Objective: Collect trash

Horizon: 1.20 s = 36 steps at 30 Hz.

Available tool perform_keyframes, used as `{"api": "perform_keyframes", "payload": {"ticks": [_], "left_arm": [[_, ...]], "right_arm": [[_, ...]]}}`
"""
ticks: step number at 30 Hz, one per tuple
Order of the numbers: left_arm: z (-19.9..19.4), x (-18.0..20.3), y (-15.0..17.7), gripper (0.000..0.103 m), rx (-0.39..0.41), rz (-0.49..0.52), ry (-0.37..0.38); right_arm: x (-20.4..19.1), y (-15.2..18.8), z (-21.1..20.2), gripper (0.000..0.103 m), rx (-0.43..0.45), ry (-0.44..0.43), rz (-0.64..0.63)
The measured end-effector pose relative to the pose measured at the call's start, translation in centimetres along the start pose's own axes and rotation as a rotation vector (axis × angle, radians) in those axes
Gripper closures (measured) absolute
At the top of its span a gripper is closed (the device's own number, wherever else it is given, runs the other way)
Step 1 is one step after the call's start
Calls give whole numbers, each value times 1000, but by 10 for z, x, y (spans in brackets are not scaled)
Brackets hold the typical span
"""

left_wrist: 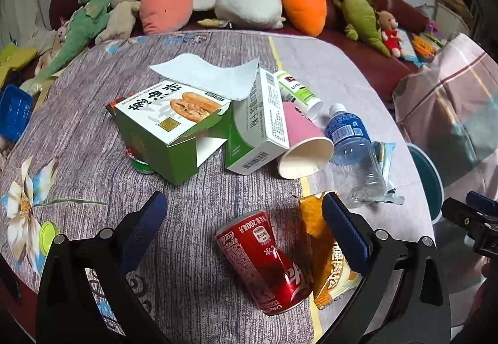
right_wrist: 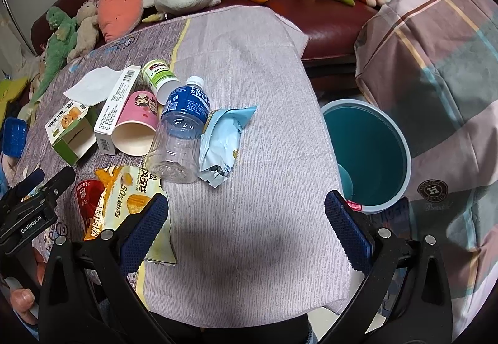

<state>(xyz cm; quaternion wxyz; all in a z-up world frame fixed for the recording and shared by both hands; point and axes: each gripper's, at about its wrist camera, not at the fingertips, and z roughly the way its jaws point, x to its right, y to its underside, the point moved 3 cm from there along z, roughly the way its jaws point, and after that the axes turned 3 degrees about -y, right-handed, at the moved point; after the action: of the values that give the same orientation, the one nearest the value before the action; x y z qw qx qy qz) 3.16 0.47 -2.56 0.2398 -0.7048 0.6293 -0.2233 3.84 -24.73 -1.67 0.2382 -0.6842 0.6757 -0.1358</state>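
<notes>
A: Red aluminium first: the crushed cola can [left_wrist: 270, 260] lies on its side on the cloth-covered counter [left_wrist: 193, 250], between the spread fingers of the left hand-held gripper [left_wrist: 244, 232]. Nothing is pinched.

B: And beside the can?

A: A yellow cake wrapper [left_wrist: 326, 253] touches its right side, and the left gripper's right finger sits over that wrapper.

B: What about the right hand-held gripper [right_wrist: 246, 219]?

A: Also spread wide and empty, hovering above bare grey cloth. Its left finger overlaps the same cake wrapper's edge in the right wrist view.

B: Where is the rest of the trash?

A: Clustered mid-counter. A clear plastic bottle [right_wrist: 180, 132] with a blue label lies on its side, touching a pale blue snack bag [right_wrist: 222, 141] on its right. Left of the bottle, a pink paper cup [right_wrist: 137, 129] lies tipped over with its mouth towards the camera. A white-and-green carton [left_wrist: 258, 123] rests against the cup, an open green pastry box [left_wrist: 174, 132] sits left of that, and a white napkin [left_wrist: 208, 73] drapes over both boxes. A small white supplement bottle [right_wrist: 160, 79] lies behind the cup.

B: And the bin?

A: A teal bin [right_wrist: 367, 154] stands on the floor just off the counter's right edge, near a plaid-covered seat [right_wrist: 435, 63]. Plush toys line the dark red sofa [right_wrist: 326, 17] behind.
</notes>
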Motion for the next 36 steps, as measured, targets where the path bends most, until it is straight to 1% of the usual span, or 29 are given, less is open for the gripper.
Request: {"api": "perform_keyframes", "payload": {"ticks": [16,32,36], "left_arm": [[-4,2,-5,4,13,30,-9],[-4,2,-8,4,11,27,-12],[-3,-3,-14,4,7,17,-9]], "right_arm": [[-2,-8,3,6,-10,0,-2],[-12,-19,1,6,-12,-5,-20],[-15,-21,-1,6,-10,-8,-26]]}}
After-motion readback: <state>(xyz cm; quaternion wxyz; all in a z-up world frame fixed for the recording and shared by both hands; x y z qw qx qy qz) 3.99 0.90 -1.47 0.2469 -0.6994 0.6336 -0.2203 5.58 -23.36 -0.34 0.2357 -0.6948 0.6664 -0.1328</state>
